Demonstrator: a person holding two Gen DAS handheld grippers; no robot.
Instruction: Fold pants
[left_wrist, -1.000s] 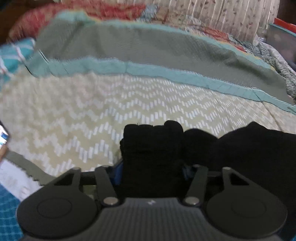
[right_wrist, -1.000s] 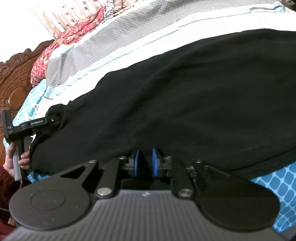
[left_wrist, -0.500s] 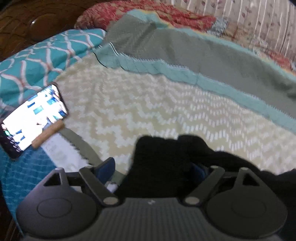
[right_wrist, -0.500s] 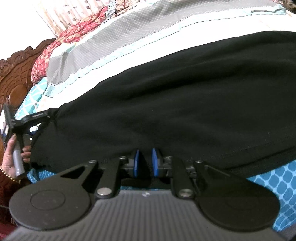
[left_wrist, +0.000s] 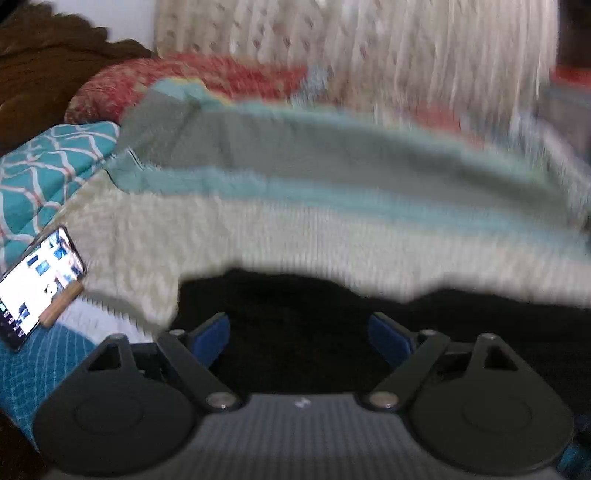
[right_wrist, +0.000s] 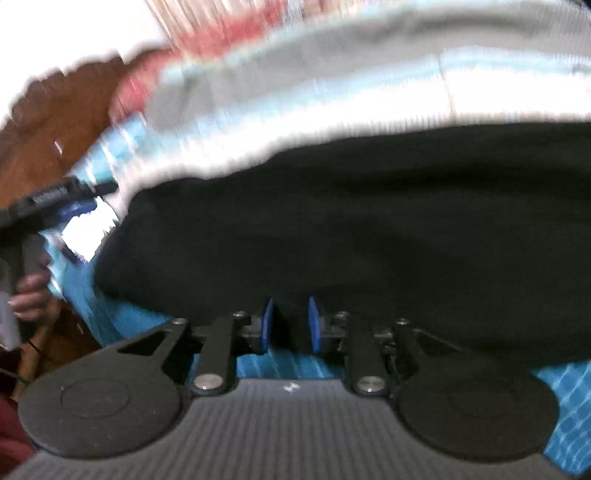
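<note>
Pants (right_wrist: 351, 229) black, folds unreadable | left claw (left_wrist: 299, 338) wide, empty | right claw (right_wrist: 290, 325) opening, grip unclear | frames blurred

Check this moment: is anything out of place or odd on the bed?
One thing: a lit phone lies on the teal cover at the bed's left edge, close beside the black pants. The pants themselves lie flat, nothing torn or spilled. Both views are motion-blurred.

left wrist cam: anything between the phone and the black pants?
Only bedding. In the left wrist view, a stretch of cream chevron blanket separates the lit phone from the black pants; nothing else lies there, though the frame is blurred.
</note>
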